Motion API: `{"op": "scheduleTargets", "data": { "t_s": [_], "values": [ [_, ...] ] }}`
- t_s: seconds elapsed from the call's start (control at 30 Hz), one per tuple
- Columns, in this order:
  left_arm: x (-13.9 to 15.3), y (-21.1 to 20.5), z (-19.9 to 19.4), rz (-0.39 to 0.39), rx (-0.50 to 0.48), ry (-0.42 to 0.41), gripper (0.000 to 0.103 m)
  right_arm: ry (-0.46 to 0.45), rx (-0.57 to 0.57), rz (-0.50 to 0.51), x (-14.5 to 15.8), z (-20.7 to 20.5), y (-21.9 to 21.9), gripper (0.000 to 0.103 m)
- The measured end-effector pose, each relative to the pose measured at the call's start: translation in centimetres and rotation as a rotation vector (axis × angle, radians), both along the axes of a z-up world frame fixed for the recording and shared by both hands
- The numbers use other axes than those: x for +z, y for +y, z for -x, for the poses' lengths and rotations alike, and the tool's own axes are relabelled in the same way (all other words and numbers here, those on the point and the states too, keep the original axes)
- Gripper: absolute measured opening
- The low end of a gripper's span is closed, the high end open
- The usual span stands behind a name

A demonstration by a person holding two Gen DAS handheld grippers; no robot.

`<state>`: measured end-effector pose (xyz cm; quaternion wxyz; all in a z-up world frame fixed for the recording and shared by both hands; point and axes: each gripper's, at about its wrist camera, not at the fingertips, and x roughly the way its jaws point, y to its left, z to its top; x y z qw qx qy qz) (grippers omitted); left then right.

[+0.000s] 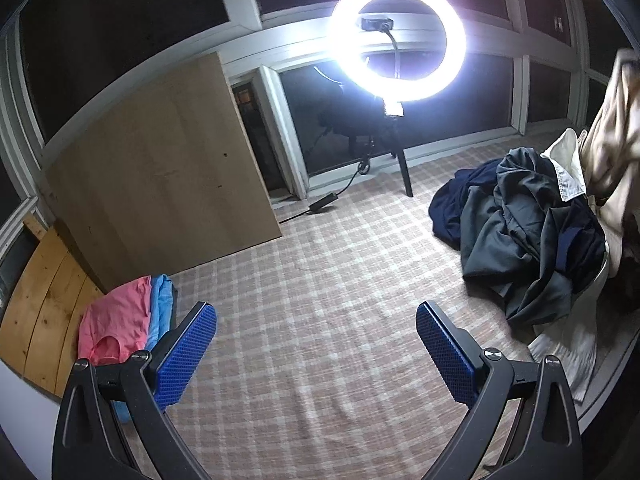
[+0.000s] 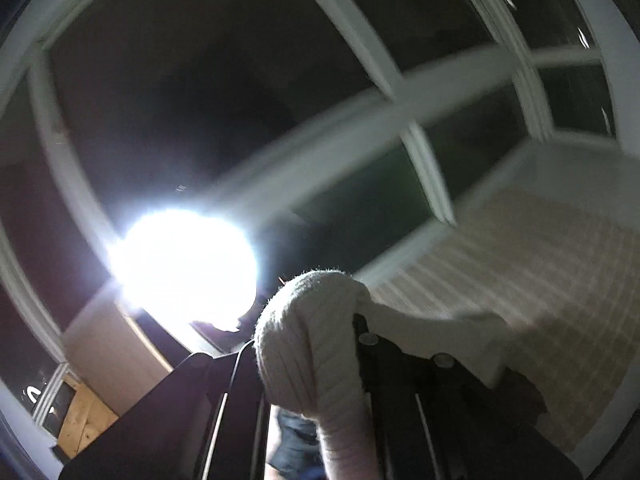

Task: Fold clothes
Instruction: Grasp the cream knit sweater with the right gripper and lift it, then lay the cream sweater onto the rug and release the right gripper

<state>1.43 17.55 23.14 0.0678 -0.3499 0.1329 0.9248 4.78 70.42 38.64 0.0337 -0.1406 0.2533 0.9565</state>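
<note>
My left gripper (image 1: 316,340) is open and empty, its blue pads (image 1: 188,356) spread wide above the checked pink-and-white cloth (image 1: 320,280) that covers the surface. A heap of unfolded dark grey and navy clothes (image 1: 520,232) lies to its right. A folded pink top (image 1: 114,320) on a blue one (image 1: 162,304) lies to its left. My right gripper (image 2: 316,360) is raised and shut on a cream ribbed garment (image 2: 304,332), which drapes over its fingers. The same cream garment (image 1: 612,128) hangs at the right edge of the left wrist view.
A bright ring light on a tripod (image 1: 398,40) stands at the far side, its cable (image 1: 320,204) trailing onto the cloth. A plywood panel (image 1: 168,160) leans at the back left. Dark windows with white frames (image 1: 280,128) line the back. A wooden board (image 1: 44,308) lies at far left.
</note>
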Motion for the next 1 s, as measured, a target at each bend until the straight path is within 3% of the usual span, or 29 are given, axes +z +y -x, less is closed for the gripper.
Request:
{"op": "scheduleTargets", "data": {
  "t_s": [0.13,0.23,0.37,0.5,0.53,0.57,0.6,0.63,0.67,0.77,0.87,1.0],
  "values": [
    [0.1,-3.5,0.0,-0.041,0.008,0.0,0.101,0.148,0.073,-0.103,8.6,-2.1,-6.8,0.007],
    [0.3,-6.0,-0.3,-0.069,0.02,0.013,0.101,0.211,0.175,-0.139,13.3,-2.7,-12.5,0.007],
    [0.6,-10.0,-1.1,-0.093,0.052,0.03,0.101,0.237,0.321,-0.229,16.2,-2.6,-22.5,0.007],
    [0.6,-14.8,-2.5,-0.096,0.11,0.043,0.101,0.199,0.503,-0.216,15.3,0.2,-31.6,0.007],
    [0.5,-16.0,-2.9,-0.096,0.125,0.044,0.101,0.158,0.552,-0.201,13.8,1.7,-33.8,0.009],
    [0.4,-17.1,-3.2,-0.096,0.139,0.042,0.101,0.074,0.622,-0.183,11.1,4.0,-36.1,0.017],
    [0.2,-18.1,-3.5,-0.093,0.15,0.035,0.101,-0.034,0.7,-0.176,8.2,6.2,-38.1,0.025],
    [-0.1,-19.0,-3.8,-0.088,0.159,0.029,0.101,-0.172,0.755,-0.187,4.4,8.3,-40.4,0.042],
    [-0.4,-19.6,-4.0,-0.08,0.164,0.023,0.101,-0.278,0.768,-0.208,0.7,9.7,-42.1,0.044],
    [-1.8,-21.0,-4.5,-0.053,0.162,-0.011,0.101,-0.415,0.746,-0.267,-8.4,10.4,-43.6,0.045],
    [-3.8,-21.4,-4.6,-0.027,0.137,-0.062,0.101,-0.535,0.65,-0.308,-17.8,9.5,-42.4,0.057],
    [-6.7,-19.7,-3.4,-0.051,0.053,-0.132,0.101,-0.723,0.557,-0.295,-27.1,6.7,-39.0,0.057]
  ]
}}
